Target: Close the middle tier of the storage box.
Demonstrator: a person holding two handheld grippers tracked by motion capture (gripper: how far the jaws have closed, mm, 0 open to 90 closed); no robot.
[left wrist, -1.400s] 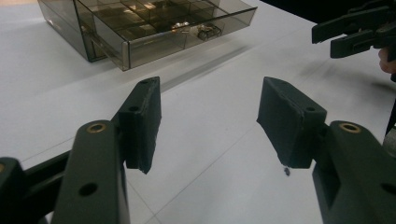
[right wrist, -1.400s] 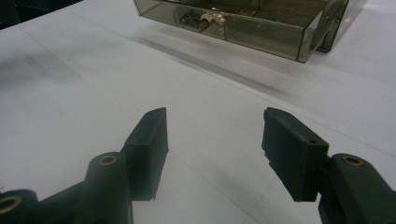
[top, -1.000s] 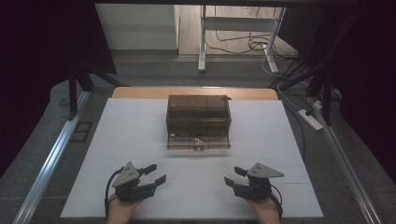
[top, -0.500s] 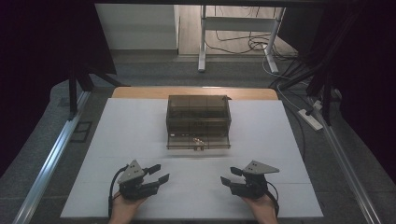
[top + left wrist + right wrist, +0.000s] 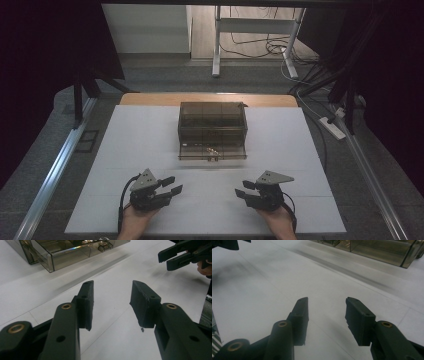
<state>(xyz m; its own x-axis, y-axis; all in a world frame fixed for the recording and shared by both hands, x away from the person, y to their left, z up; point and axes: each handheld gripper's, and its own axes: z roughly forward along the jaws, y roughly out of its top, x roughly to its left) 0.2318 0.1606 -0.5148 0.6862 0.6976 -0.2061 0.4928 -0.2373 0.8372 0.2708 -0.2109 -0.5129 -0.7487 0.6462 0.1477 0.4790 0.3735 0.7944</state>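
A smoky see-through box stands mid-table with its bottom drawer pulled out toward me; small metallic items lie in the drawer. My left gripper rests low over the white table near the front left, open and holding nothing. My right gripper mirrors it at the front right, also open and empty. The two point inward at each other. In the left gripper view its jaws stand apart, with the box ahead left and the right gripper beyond. The right gripper view has its jaws spread over bare table.
The white table top has a wooden strip along its far edge. Metal rails run down both sides. A power strip and cables lie on the floor at the right.
Both grippers have drifted slightly inward toward each other. Their jaws stay open and the box has not moved.
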